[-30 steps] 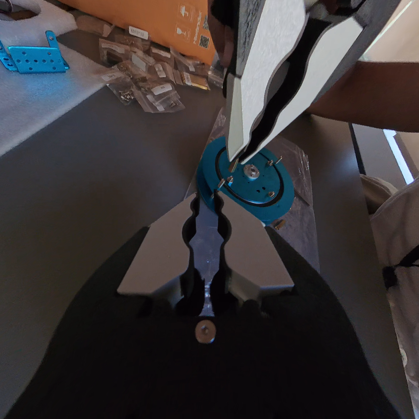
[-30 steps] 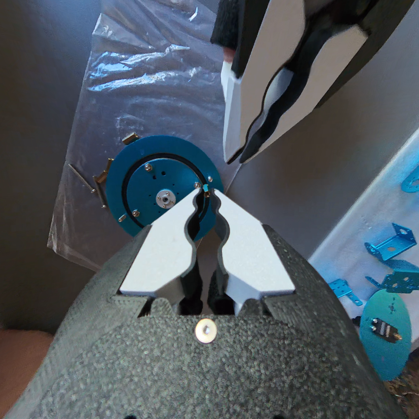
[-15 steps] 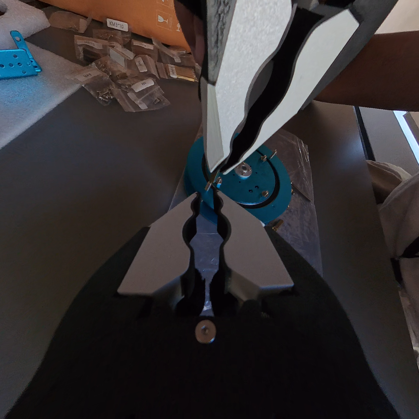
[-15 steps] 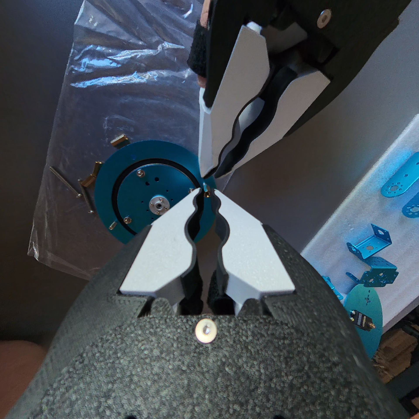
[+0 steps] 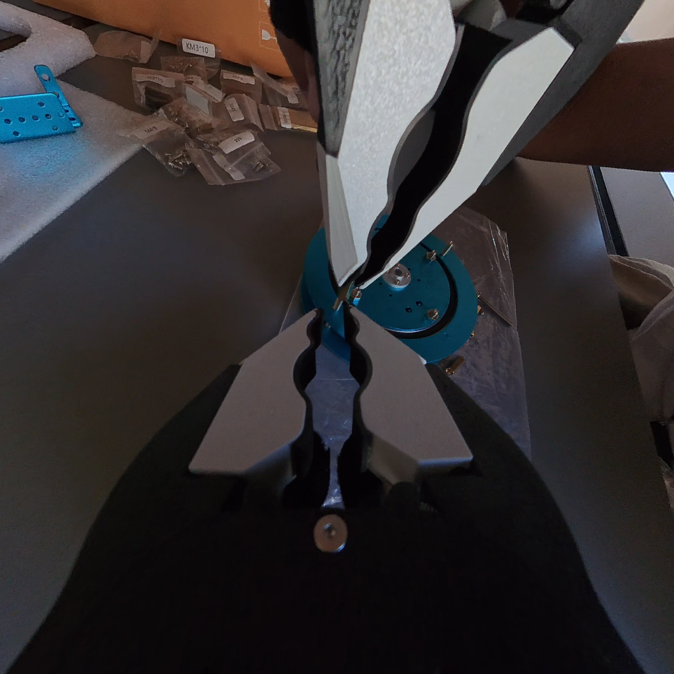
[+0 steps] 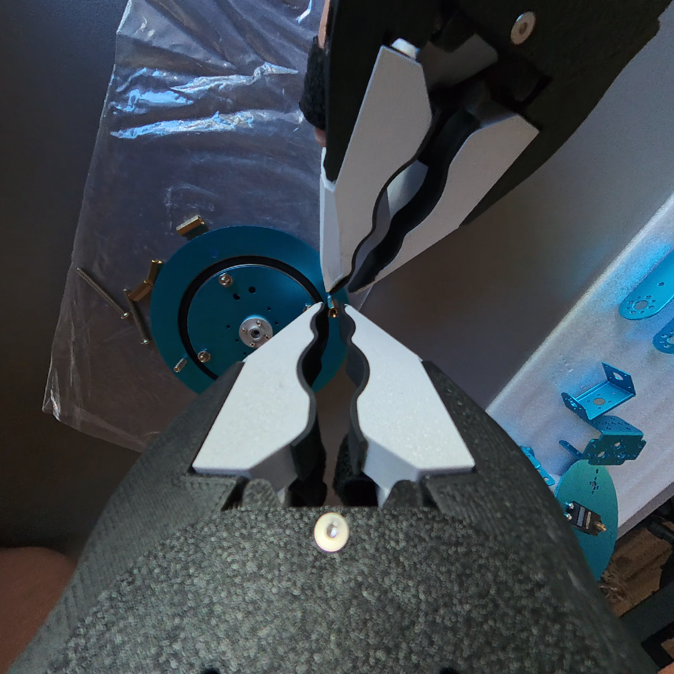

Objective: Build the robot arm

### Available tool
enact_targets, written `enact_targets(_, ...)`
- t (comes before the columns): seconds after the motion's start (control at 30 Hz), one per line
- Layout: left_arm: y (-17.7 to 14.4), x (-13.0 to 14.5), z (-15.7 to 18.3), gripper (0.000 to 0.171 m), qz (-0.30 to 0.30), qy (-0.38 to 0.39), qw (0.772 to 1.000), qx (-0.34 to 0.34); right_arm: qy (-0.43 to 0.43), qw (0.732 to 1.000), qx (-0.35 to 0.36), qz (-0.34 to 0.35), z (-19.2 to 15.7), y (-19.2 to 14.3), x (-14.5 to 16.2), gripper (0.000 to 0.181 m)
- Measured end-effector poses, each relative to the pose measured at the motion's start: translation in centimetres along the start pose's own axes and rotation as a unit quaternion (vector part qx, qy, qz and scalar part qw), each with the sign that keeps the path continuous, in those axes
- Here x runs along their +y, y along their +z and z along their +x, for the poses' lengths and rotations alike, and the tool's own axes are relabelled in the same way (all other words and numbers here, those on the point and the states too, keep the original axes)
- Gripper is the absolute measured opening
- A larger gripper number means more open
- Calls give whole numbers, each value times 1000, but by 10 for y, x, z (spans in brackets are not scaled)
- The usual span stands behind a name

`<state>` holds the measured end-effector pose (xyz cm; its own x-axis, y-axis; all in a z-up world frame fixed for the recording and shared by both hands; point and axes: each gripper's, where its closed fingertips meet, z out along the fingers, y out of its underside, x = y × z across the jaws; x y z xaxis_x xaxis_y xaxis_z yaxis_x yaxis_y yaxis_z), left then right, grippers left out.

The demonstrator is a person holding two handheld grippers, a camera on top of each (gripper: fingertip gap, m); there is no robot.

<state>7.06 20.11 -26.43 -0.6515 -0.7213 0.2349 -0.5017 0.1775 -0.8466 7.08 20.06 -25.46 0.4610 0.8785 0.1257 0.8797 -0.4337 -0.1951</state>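
Left wrist view: left claw (image 5: 333,312) lies low at the near rim of the blue disc (image 5: 461,328), its jaws a narrow slot apart with the rim showing between them. I cannot tell whether they grip the rim or only straddle it. The right claw (image 5: 351,285) reaches in from above with its tips pinched on a small brass stud (image 5: 338,301), which juts out tilted below them. A second ago those tips stood farther in, near the hub (image 5: 397,279). They have since come forward and down, so the stud now hangs just ahead of the left tips, over the disc's near edge. The disc lies on a clear sheet (image 5: 488,383) on the counter (image 5: 146,291), with parts bags (image 5: 219,146) and a blue bracket (image 5: 33,120) well behind.

Right wrist view: right claw (image 6: 334,308) shows the stud (image 6: 332,312) at its tips, over the right edge of the disc (image 6: 171,310). The left claw (image 6: 343,290), well above a second ago, has closed in until its tips are almost touching the right ones at that edge. Two long screws (image 6: 105,291) lie on the sheet (image 6: 200,164) left of the disc, unmoved. More blue brackets (image 6: 601,394) sit on white foam (image 6: 547,364) to the right.
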Motion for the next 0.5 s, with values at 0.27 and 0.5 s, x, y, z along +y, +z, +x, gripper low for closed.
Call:
enact_targets(0.27,1,-1,0,10,0,3,1000,-4,0,1000,4,-7,1,2,1,5)
enact_targets(0.5,3,0,0,10,-2,8,1000,-11,13,1000,-1,-5,1,2,0,5)
